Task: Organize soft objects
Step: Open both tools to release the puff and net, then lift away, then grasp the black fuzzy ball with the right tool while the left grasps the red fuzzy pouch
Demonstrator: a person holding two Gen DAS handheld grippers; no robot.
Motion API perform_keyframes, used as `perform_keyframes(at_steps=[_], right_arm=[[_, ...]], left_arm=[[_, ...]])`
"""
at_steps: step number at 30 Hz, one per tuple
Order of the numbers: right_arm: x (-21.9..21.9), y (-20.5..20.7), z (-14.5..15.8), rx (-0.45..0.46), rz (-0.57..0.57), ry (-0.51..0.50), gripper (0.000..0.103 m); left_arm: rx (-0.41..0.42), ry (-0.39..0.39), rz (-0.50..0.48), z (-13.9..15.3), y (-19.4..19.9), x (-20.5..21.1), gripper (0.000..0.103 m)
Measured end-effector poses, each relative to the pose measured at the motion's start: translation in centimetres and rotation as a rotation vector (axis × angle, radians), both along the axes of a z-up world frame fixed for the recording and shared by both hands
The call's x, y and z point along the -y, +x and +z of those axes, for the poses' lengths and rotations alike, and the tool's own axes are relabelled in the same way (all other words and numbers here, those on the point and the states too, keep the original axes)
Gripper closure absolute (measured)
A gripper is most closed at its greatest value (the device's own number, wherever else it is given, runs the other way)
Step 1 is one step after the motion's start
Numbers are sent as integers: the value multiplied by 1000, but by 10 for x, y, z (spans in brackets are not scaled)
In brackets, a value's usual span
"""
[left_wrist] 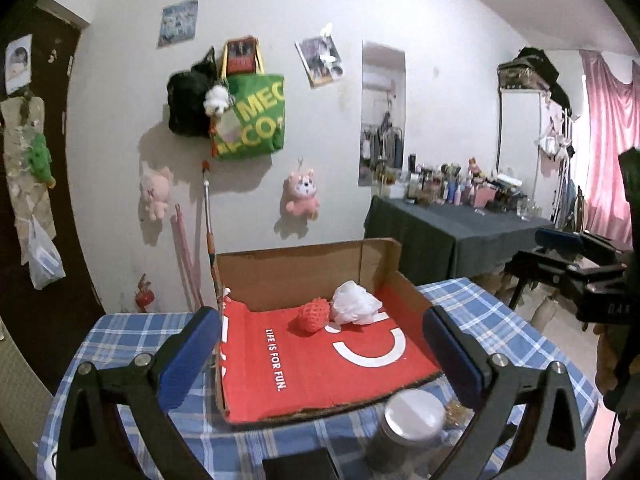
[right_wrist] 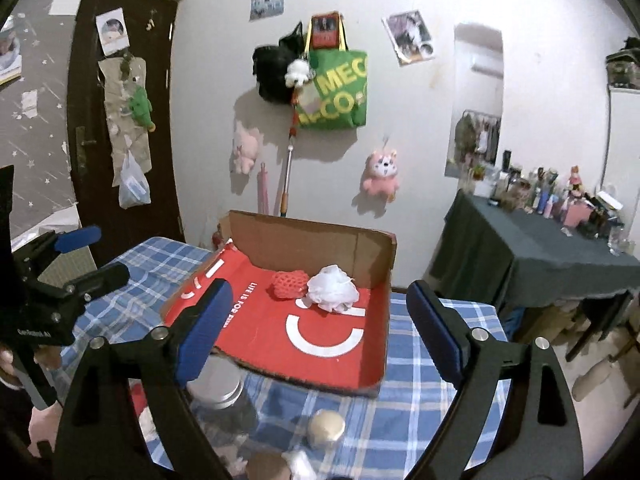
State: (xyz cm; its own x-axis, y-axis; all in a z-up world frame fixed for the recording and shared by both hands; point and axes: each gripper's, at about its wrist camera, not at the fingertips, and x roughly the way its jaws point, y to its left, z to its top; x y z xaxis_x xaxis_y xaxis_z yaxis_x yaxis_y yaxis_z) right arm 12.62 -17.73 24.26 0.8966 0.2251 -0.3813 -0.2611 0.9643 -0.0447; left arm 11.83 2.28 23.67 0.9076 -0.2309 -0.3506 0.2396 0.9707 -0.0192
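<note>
The right claw (right_wrist: 316,330) hangs above the checked desk (right_wrist: 420,364) with its blue pads wide apart and nothing between them. Beyond it sits an open cardboard box (right_wrist: 312,242) with a red floor; inside, a red mesh ball (right_wrist: 289,283) lies just beside a crumpled white bag (right_wrist: 332,283). The left claw (right_wrist: 90,254) shows at the left edge, open too.

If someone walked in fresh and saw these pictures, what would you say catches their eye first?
Probably the open cardboard box with its bright red printed floor, on the blue plaid tablecloth. At its back lie a red mesh ball and a crumpled white plastic bag, side by side. Next, the green tote bag on the wall above, with the left gripper and right gripper open and empty.
</note>
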Motion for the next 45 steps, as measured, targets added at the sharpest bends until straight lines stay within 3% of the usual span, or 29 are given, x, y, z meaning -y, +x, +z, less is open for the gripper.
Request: perform_keyframes(at_steps=[11,18,22,28,35,45], right_arm=[[3,-99,-54,118,-64,22,8],[0,-137,-100,190,-138,18,7],[3,-148,-127,184,-169,23,4],[-2,-140,-169,98,-183,6,4],[-11,-126,-214,-15,-179,0,4],[-10,-111,-233,-93,-174,16,4]], left_arm=[[94,-20,30,-37,-97,4,0],[127,-32,73,-75,-128,14,0],[99,-52,77,-99,-132,15,0],[69,6,114,-141,-130,22,0],[-24,-14,119,-178,-120,22,0],[-95,10,135,-207,-109,23,0]])
